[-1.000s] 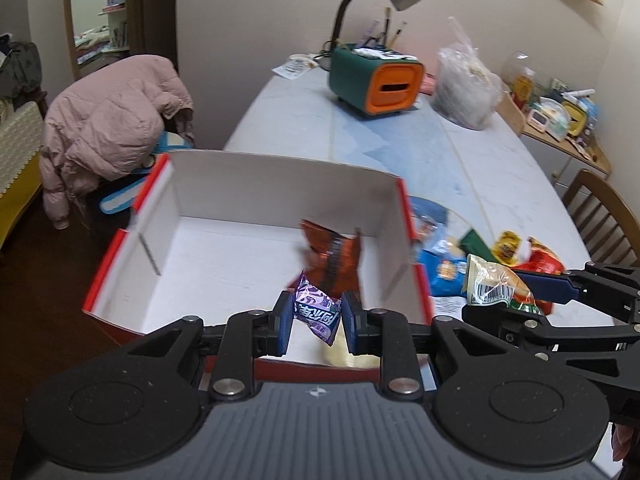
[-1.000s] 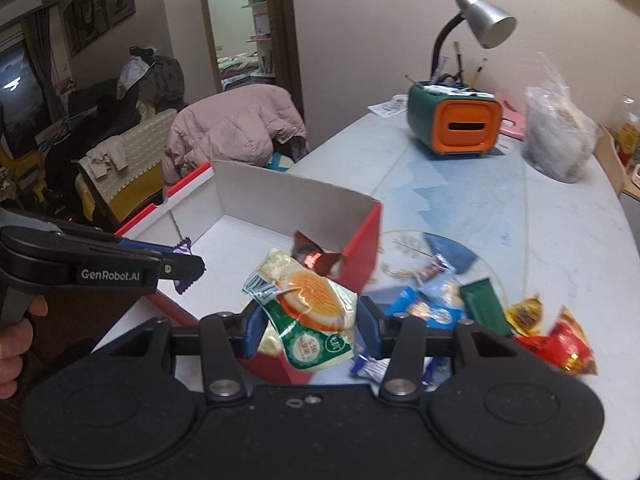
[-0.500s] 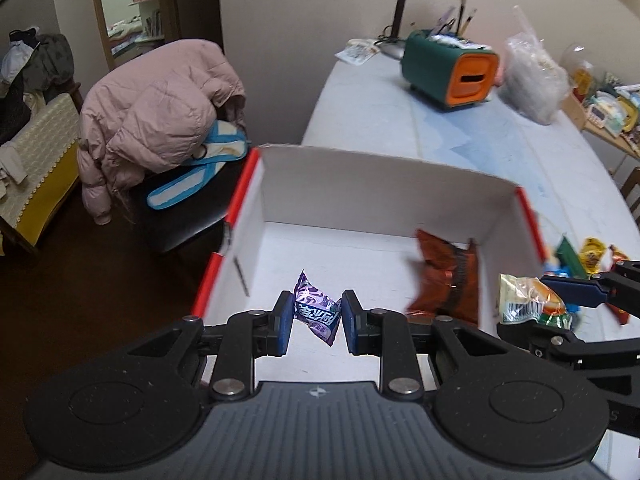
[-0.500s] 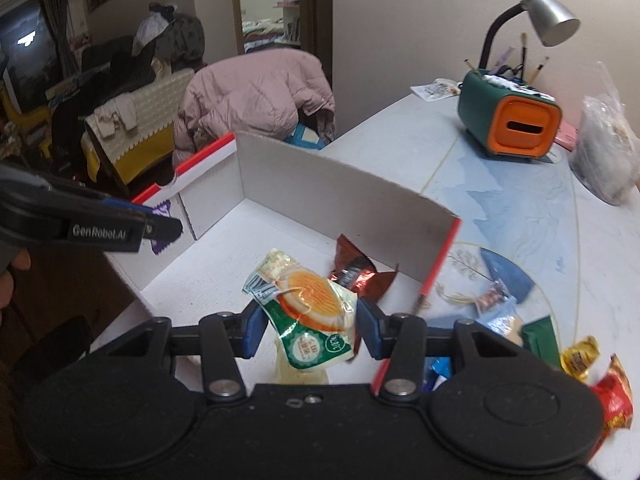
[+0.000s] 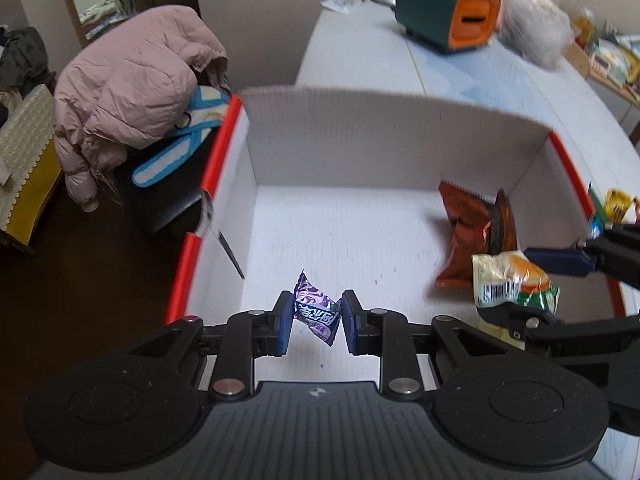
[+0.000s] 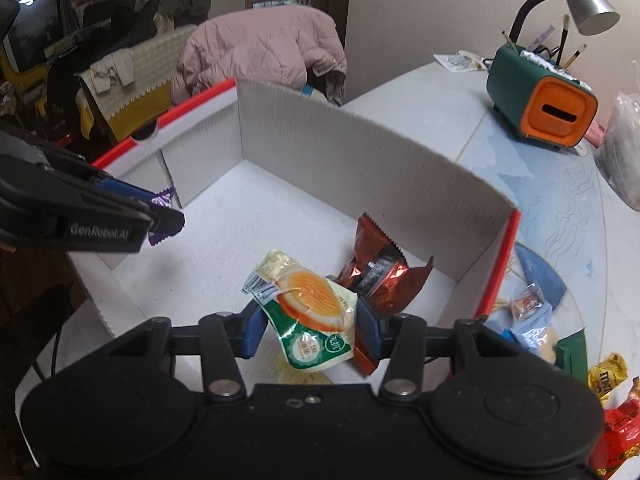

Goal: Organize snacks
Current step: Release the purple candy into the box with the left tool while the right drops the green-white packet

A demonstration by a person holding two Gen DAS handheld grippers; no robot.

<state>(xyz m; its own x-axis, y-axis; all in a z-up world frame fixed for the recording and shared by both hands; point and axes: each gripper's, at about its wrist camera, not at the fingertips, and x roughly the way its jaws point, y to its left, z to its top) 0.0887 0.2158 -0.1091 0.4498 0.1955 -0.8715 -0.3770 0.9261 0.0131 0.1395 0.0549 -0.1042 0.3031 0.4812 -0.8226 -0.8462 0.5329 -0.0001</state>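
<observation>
Your left gripper (image 5: 313,318) is pinching a purple candy wrapper (image 5: 315,311) between its blue pads, hanging over the near-left part of the white box (image 5: 384,136) with the red rim. Your right gripper (image 6: 310,318) is clamped on a green and orange snack packet (image 6: 310,306), which is crumpled between the pads and hangs over the near-right part of the box floor. A red-brown foil packet (image 6: 378,264) lies inside the box toward its right wall, partly behind the held packet in the right wrist view. The box sits at the near corner of the table (image 6: 432,108), with its left wall along the table's edge. More snacks lie loose on the table just outside the box's right wall: a pale blue bag (image 6: 532,320), a dark green packet (image 6: 572,354), a yellow candy bag (image 6: 608,376) and a red bag (image 6: 616,436) at the frame's lower right. At the table's far end stand a green and orange holder (image 6: 540,100) with brushes, a grey desk lamp (image 6: 588,0) and a clear plastic bag (image 5: 536,28). A pink padded jacket (image 5: 128,92) is draped over a chair beyond the table's left edge.
</observation>
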